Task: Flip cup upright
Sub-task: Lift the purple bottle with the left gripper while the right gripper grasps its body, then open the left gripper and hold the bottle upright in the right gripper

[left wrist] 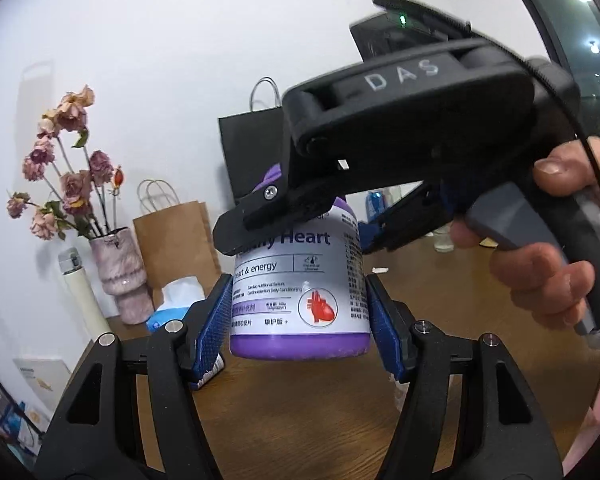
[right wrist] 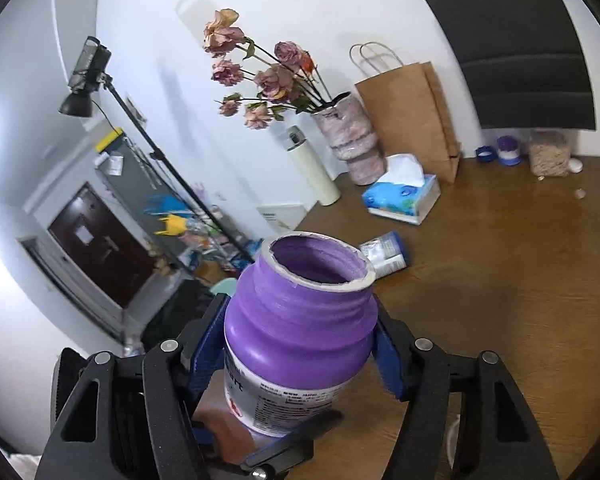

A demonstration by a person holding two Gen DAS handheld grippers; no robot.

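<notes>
The cup is a purple open-mouthed jar with a white "Heart" label (left wrist: 300,292). It is upright, held above the wooden table. My left gripper (left wrist: 300,312) has its blue pads against the jar's lower sides. My right gripper (left wrist: 296,208) comes in from the right in the left wrist view and clamps the jar's upper part. In the right wrist view the jar (right wrist: 300,332) sits between the right gripper's blue pads (right wrist: 300,356), open mouth up. The left gripper's tips show below it at the bottom edge.
On the wooden table (right wrist: 500,280) stand a vase of dried roses (right wrist: 352,144), a cream bottle (right wrist: 312,164), a brown paper bag (right wrist: 412,116), a tissue box (right wrist: 400,196) and a small jar lying on its side (right wrist: 386,254). Small containers (right wrist: 508,150) stand by the wall.
</notes>
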